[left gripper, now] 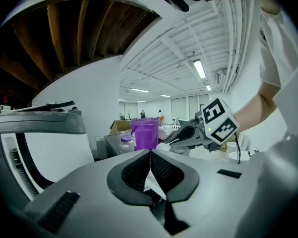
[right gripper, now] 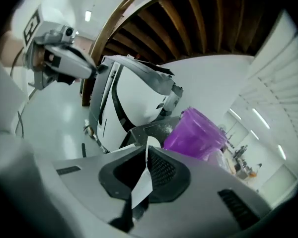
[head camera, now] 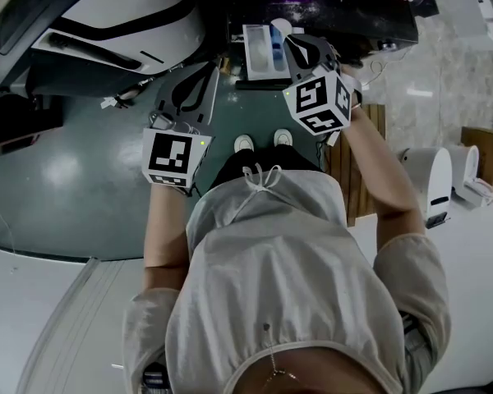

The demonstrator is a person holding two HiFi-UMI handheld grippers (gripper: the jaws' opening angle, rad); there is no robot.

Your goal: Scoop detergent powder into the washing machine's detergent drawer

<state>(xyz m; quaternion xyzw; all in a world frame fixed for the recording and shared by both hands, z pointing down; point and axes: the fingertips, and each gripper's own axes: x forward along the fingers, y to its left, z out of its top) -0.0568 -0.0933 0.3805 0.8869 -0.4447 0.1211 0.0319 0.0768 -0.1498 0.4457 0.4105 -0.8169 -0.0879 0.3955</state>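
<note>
Jaws of the right gripper point(right gripper: 148, 150) are pressed together on the thin handle of a white scoop point(right gripper: 140, 182). The handle stands edge-on in the seam, its long axis running along the jaws, and its rounded end pokes just past their tips. Jaws of the left gripper point(left gripper: 150, 152) meet along their whole seam, with nothing showing beyond the tips.

Both of the person's forearms reach forward and down from the body. The grippers are side by side and the right one is held further out. Each pair of jaws points away from the person.

From the head view, the detergent drawer point(head camera: 259, 52) sits just beside and ahead of the right jaws, its long side in line with them. A purple cup point(right gripper: 193, 133) stands beyond the right jaws on a dark counter point(head camera: 353, 19) dusted with white powder. The washing machine point(head camera: 123, 15) rises ahead and to the outer side of the left jaws
</note>
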